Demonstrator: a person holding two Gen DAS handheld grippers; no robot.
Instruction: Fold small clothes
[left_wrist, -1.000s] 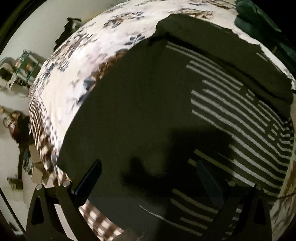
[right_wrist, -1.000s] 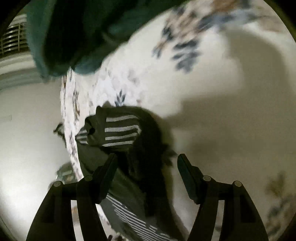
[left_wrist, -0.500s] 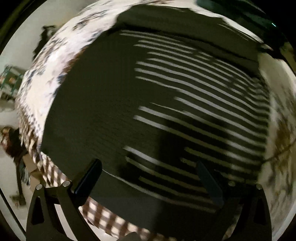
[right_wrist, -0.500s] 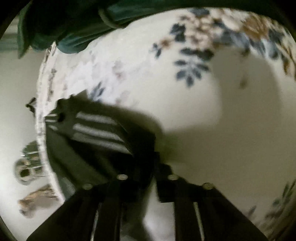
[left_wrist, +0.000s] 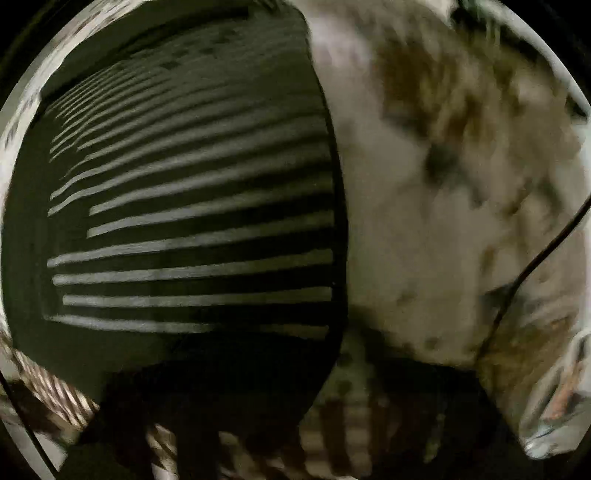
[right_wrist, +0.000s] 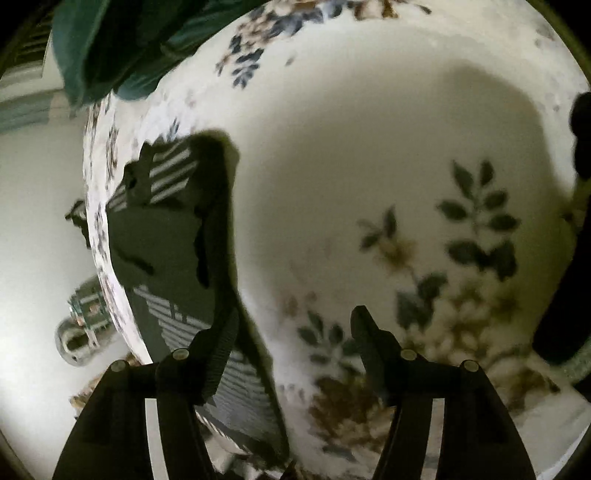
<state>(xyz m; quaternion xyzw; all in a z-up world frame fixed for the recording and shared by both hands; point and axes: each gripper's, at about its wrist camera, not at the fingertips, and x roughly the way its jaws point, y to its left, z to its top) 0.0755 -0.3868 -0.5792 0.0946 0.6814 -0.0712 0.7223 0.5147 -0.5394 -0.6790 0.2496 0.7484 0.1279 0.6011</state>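
Fingers (right_wrist: 218, 354) of the right gripper (right_wrist: 295, 354) stand apart and are opening, with nothing between them; its left finger overlaps the edge of the striped garment (right_wrist: 162, 236) in the picture, while the other sits over bare floral bedsheet (right_wrist: 369, 147). Left gripper (left_wrist: 258, 424): only a dark, blurred mass at the bottom of its own view; its jaws are closing, but whether cloth lies between them cannot be told.

Right wrist view only: the garment's whole outline, lying along the left side of the bed near the edge, with a small striped part turned over at its far end and a dark plain panel in the middle. A teal cloth (right_wrist: 110, 48) lies heaped at the far end of the bed, and a dark object (right_wrist: 569, 229) intrudes at the right rim.

Left wrist view only: a close look straight down on the garment (left_wrist: 184, 221), dark with pale horizontal stripes, flat, its right edge a clean curved line against the sheet (left_wrist: 424, 240). A thin dark cord (left_wrist: 532, 266) crosses the sheet at right; a checked border (left_wrist: 55, 398) shows at lower left.
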